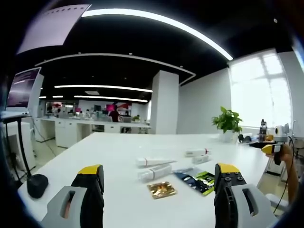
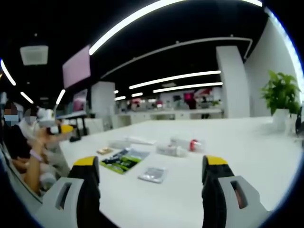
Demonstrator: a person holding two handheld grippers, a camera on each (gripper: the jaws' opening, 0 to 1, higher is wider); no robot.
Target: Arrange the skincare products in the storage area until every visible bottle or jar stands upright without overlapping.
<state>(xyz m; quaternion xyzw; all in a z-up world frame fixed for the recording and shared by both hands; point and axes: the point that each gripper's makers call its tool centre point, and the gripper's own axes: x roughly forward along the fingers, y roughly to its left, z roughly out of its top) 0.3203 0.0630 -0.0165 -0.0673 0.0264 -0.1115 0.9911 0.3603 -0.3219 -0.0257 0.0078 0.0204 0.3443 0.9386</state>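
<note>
Two white tubes (image 1: 154, 161) (image 1: 155, 172) lie flat side by side on the white table (image 1: 109, 152). Right of them lie two small white bottles, one with a red cap (image 1: 197, 152) and one plain (image 1: 201, 159). A gold sachet (image 1: 161, 189) and a black-green packet (image 1: 197, 181) lie nearer to me. My left gripper (image 1: 158, 169) hovers open before them, holding nothing. In the right gripper view the red-capped bottle (image 2: 188, 144), the plain bottle (image 2: 171, 150), the tubes (image 2: 127, 142), the packet (image 2: 122, 160) and a silver sachet (image 2: 152, 174) lie ahead of my open, empty right gripper (image 2: 150, 160).
A potted plant (image 1: 227, 121) stands at the table's far right edge. A black stand base (image 1: 37, 185) sits by the near left edge. A hand (image 1: 286, 164) holds the right gripper off the table's right side. People sit at the left (image 2: 19, 142).
</note>
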